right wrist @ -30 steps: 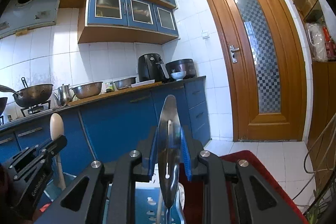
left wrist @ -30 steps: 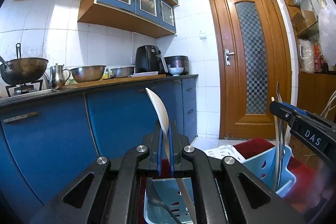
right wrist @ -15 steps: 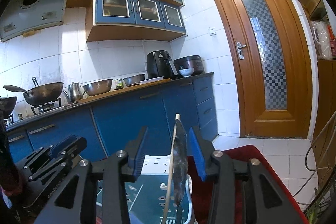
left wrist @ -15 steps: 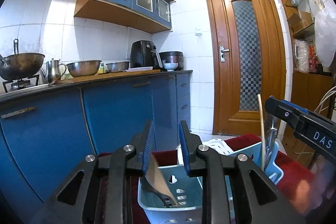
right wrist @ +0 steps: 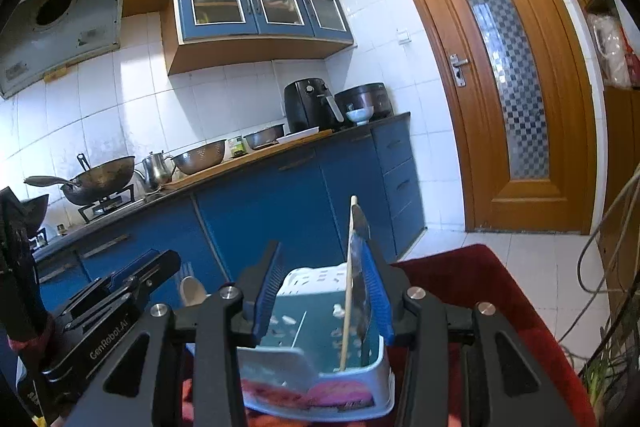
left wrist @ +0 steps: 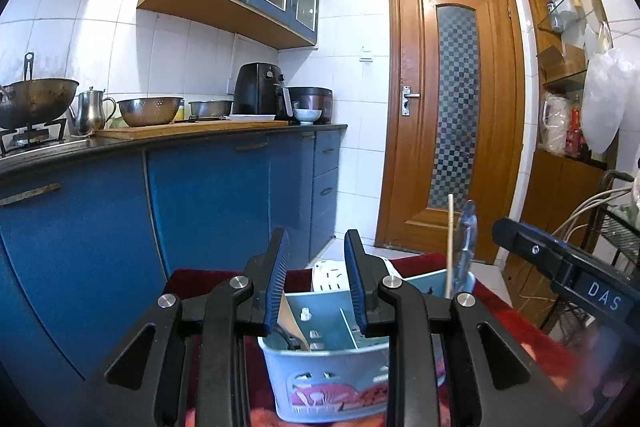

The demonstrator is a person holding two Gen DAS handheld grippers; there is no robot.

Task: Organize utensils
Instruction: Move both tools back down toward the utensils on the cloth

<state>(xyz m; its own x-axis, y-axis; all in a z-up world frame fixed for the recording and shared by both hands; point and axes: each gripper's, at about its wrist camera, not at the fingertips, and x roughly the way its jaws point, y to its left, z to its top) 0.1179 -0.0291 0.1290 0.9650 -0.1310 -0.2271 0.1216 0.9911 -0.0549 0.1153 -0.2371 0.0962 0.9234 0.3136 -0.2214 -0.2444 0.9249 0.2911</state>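
"DAS" is printed in white on the side of my right gripper (left wrist: 568, 267) where it crosses the left wrist view, and "GenRobot.AI" runs along the body of my left gripper (right wrist: 132, 277) in the right wrist view. The pink picture on the front wall of the pale blue utensil caddy (left wrist: 332, 387) carries no writing I can read.

My left gripper (left wrist: 316, 275) is spread wide, blue pads apart, holding nothing, poised over the caddy's left compartment. In it a wooden spatula (left wrist: 294, 323) leans, its long axis tilted, blade uppermost.

My right gripper (right wrist: 324, 291) is also spread, its 2 fingers gripping nothing. Between them, in the caddy's (right wrist: 320, 383) right compartment, stand 2 utensils: a thin wooden chopstick (right wrist: 347, 291) and a metal utensil (right wrist: 361, 287) just beside it, both near upright, long axes vertical. The metal utensil is very near my right pad; whether they touch I cannot tell.

The caddy sits on a red cloth (right wrist: 500, 291).
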